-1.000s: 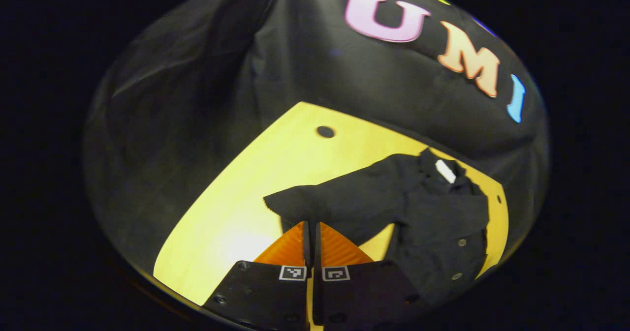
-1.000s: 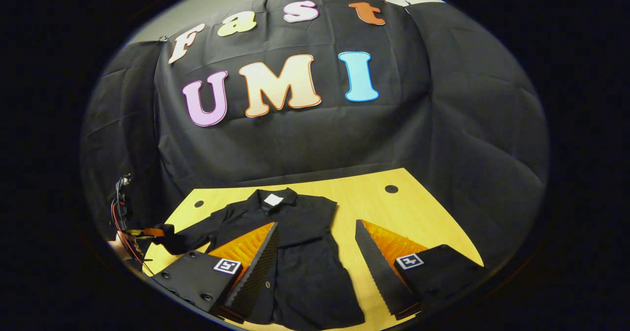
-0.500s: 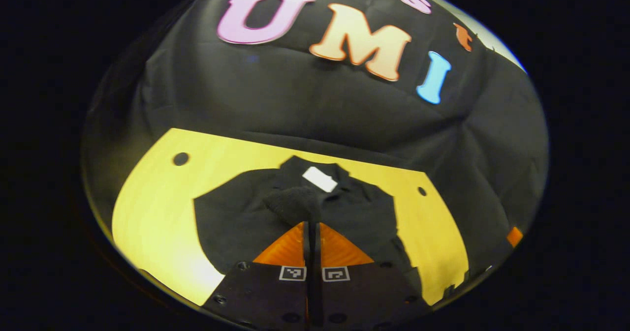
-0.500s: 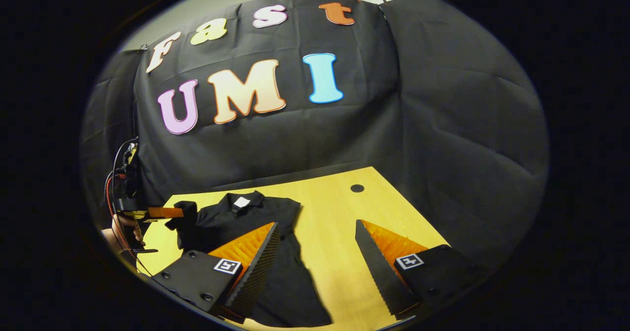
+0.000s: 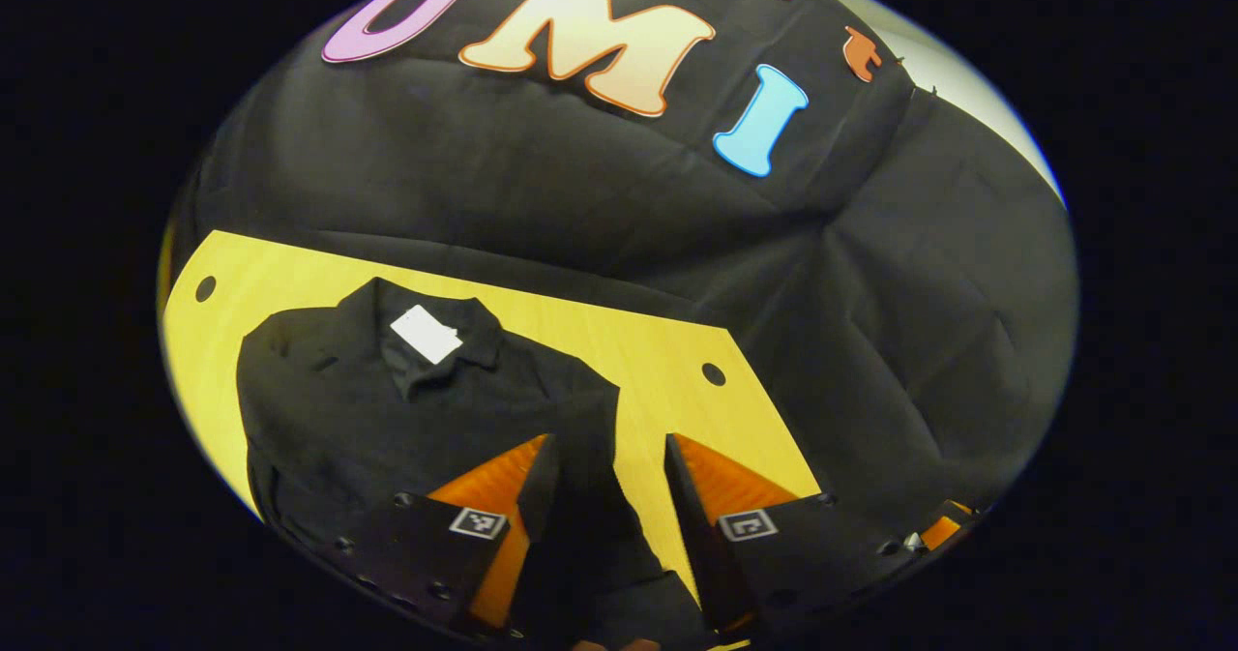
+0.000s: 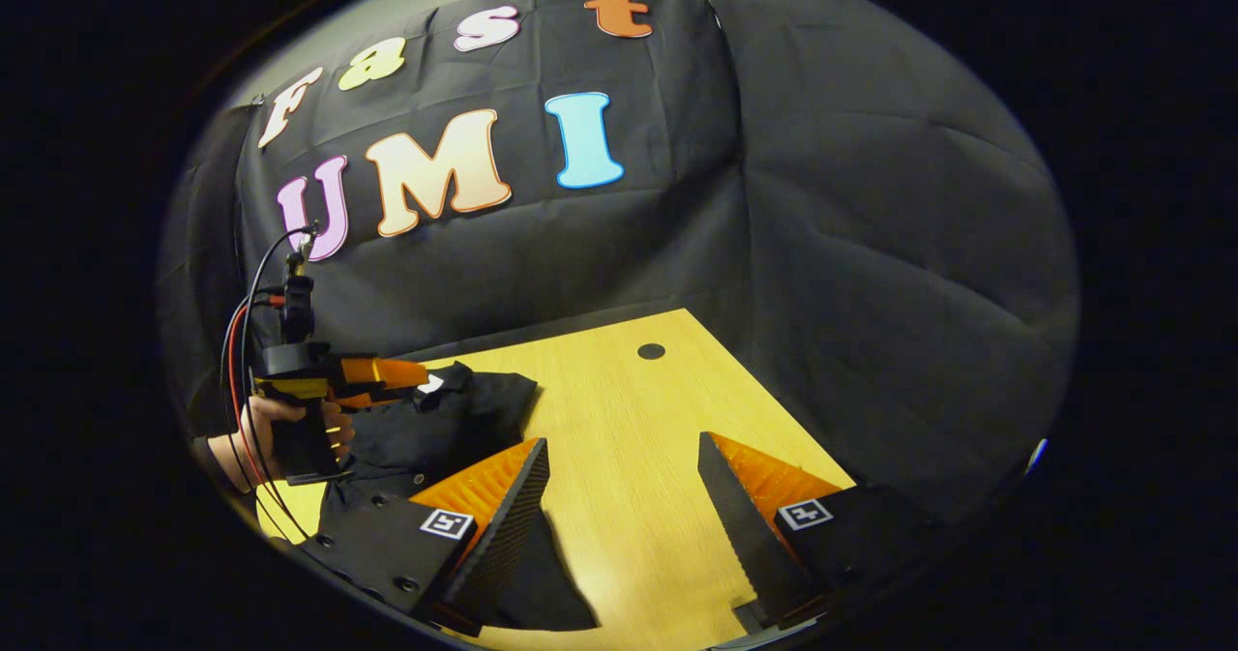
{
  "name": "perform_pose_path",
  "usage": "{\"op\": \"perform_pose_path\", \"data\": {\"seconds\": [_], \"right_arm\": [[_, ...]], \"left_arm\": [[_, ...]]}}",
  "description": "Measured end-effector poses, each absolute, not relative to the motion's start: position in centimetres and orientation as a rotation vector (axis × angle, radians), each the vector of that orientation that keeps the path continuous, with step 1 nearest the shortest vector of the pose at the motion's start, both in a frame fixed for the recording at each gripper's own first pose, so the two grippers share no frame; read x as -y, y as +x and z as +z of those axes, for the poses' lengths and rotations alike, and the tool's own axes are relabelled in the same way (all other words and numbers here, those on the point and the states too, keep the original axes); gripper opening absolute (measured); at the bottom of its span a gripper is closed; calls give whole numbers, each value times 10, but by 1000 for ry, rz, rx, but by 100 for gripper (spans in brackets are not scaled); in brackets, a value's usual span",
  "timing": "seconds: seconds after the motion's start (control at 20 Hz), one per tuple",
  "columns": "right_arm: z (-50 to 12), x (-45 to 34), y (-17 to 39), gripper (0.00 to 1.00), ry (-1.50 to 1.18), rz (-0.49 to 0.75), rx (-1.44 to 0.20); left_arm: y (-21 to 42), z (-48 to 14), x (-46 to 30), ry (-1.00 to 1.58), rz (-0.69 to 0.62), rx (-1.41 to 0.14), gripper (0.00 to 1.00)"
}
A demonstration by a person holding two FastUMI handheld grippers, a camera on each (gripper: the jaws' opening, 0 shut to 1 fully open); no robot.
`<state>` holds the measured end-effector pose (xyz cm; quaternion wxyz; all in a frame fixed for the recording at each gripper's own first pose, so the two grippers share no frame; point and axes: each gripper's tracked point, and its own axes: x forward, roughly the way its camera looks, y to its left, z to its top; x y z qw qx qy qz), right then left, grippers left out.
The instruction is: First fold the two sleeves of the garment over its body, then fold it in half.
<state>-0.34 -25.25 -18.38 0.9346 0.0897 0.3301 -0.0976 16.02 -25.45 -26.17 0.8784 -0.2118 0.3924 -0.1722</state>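
Since half a second ago the left gripper has let go of the sleeve it was pinching: its fingers, then pressed together on a bunch of dark cloth, now stand spread apart with nothing between them, hovering over the near right part of the black short-sleeved button-up garment. That garment lies flat on the pale yellow wooden tabletop, collar toward the booth wall, with a small white rectangular label showing inside the neck; the sleeve on this gripper's side now lies over the body rather than sticking out. In the right gripper view, the right gripper also has its fingers wide apart and empty, held above bare tabletop to the right of the garment, one finger overlapping the cloth's edge in the picture, though contact cannot be judged. Farther left in that view a hand grips the handle of the left gripper, with red and black cables looping up from it, above the collar end.
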Motion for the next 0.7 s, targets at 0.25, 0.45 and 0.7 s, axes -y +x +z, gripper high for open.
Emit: {"op": "perform_pose_path", "data": {"seconds": [0.25, 0.45, 0.7], "right_arm": [[-218, 239, -12, 93, 196, -159, -744], [-251, 213, -21, 98, 176, -109, -828], [-287, 182, -44, 94, 184, -38, -957]], "left_arm": [[137, -267, 225, -285, -354, -812, 96], [90, -272, 175, -171, -357, -831, 96], [12, -286, 109, -120, -284, -910, 96]]}}
